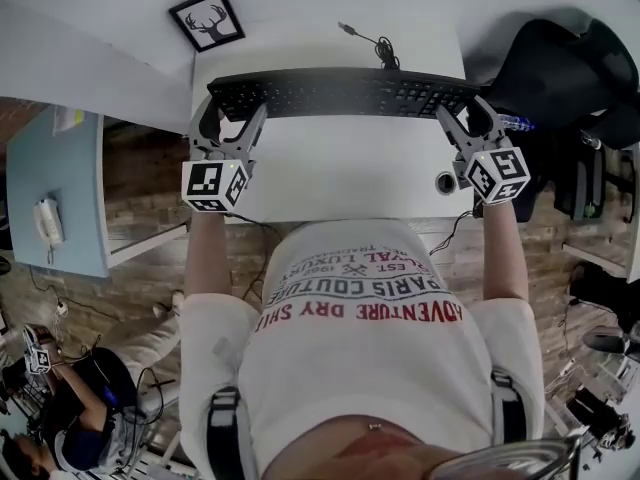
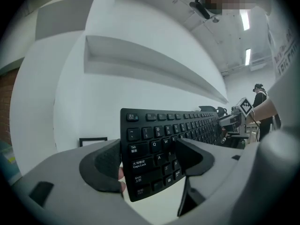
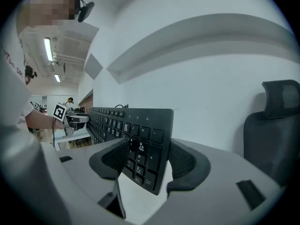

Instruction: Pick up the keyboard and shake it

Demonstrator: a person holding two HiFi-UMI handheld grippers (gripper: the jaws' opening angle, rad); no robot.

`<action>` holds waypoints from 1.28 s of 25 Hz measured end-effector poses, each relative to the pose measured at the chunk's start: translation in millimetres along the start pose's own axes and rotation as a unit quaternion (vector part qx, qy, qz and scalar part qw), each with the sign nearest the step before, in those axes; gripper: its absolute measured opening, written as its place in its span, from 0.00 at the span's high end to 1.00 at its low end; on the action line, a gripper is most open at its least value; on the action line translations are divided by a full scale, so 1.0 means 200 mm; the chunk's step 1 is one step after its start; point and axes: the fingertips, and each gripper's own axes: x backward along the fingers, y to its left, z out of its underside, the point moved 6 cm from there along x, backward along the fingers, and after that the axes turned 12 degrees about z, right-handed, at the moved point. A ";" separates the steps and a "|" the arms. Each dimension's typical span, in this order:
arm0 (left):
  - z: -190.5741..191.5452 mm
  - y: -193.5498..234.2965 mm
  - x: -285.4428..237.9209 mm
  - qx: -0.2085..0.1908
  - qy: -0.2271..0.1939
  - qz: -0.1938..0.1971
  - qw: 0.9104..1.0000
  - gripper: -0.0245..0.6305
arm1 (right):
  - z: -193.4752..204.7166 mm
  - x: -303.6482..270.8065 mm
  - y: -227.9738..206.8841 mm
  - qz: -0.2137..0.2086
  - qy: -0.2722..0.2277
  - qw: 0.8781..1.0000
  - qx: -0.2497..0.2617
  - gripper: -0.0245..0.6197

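Currently the left gripper [image 1: 236,111] and right gripper [image 1: 462,111] each pinch one end of the keyboard [image 1: 340,93], upper frame; hard shaking may loosen either hold.

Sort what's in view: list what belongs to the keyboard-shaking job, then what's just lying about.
Job: black plastic keyboard; left gripper and right gripper, each shut on one end.
Lying about: black-framed deer picture; black office chair.

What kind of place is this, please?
Most likely an office: a white desk with a black keyboard, an office chair beside it, and strip lights on the ceiling.
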 end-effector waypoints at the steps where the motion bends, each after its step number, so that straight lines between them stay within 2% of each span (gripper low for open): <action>1: -0.01 0.00 0.00 -0.004 -0.007 -0.001 1.000 0.42 | -0.01 0.00 0.00 0.001 -0.011 1.000 0.006 0.54; 6: -0.07 0.00 0.02 -0.023 -0.041 -0.007 0.999 0.42 | -0.07 0.03 0.02 0.020 -0.063 0.997 0.040 0.54; 14: -0.24 -0.07 0.11 -0.088 -0.102 0.004 0.991 0.43 | -0.14 0.13 0.02 0.044 -0.139 0.987 0.069 0.54; 19: -0.26 -0.15 0.12 -0.118 -0.112 0.008 0.987 0.43 | -0.17 0.20 0.00 0.062 -0.168 0.979 0.100 0.54; 25: -0.25 -0.15 0.12 -0.118 -0.113 0.006 0.987 0.43 | -0.19 0.20 0.01 0.065 -0.176 0.975 0.115 0.54; 32: -0.25 -0.14 0.10 -0.107 -0.078 0.035 0.991 0.43 | -0.15 0.17 -0.03 0.050 -0.121 0.989 0.076 0.54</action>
